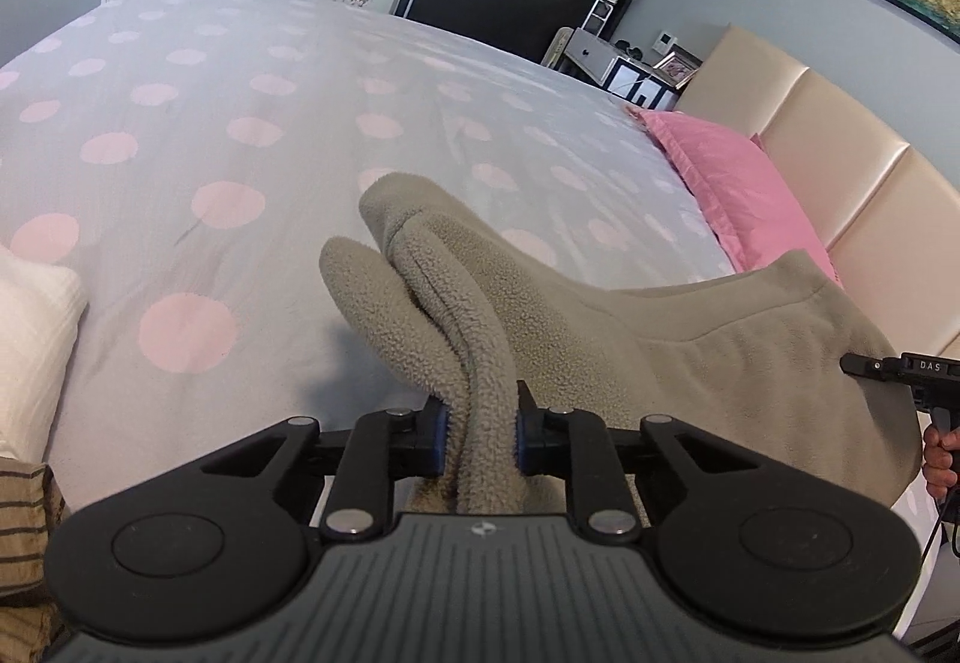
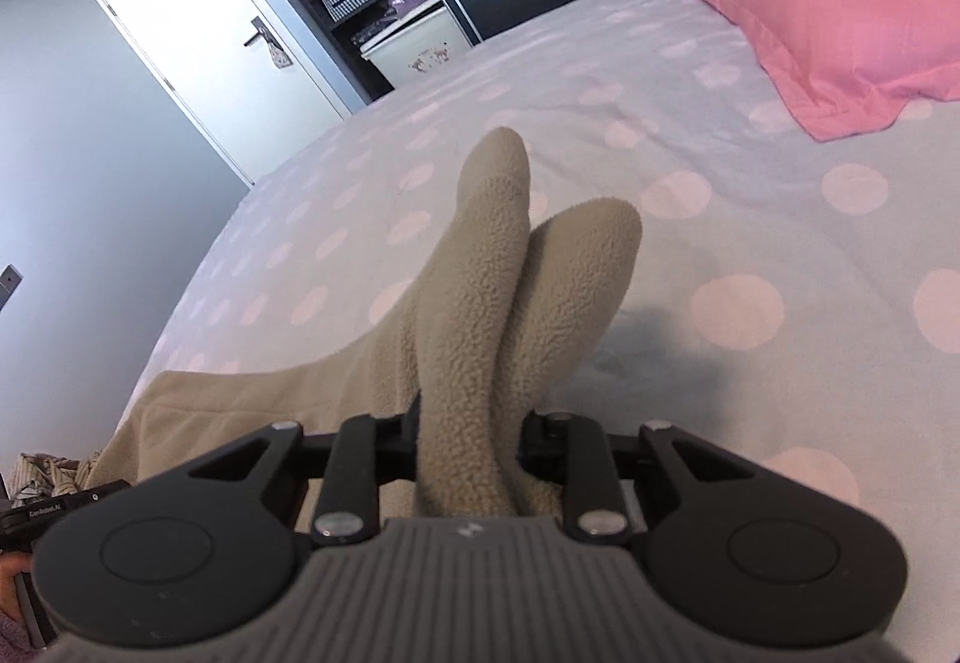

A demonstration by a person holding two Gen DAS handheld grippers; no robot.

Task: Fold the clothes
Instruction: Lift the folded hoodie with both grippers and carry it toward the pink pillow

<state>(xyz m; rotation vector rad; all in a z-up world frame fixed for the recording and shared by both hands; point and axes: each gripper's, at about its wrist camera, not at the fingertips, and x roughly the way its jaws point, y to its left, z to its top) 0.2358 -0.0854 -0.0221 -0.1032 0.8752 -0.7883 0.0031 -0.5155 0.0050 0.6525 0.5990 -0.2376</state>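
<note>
Left wrist view: left gripper [image 1: 480,438] pinches a bunched edge of the beige fleece [image 1: 690,357], held above the dotted bedspread [image 1: 240,135]; right gripper [image 2: 471,450] pinches another edge. Likely mid-fold; next, lay it flat toward 12 o'clock.

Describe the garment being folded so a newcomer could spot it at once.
Start at the polka-dot bed with the pink pillow. Above it, the left gripper and right gripper each clamp a beige fleece garment, the only fuzzy, unpatterned fabric there.

Left gripper [image 1: 480,438] jaws clamped on bunched fleece [image 1: 456,315]; right gripper [image 2: 471,444] likewise, fleece folds sticking out past its fingertips.
</note>
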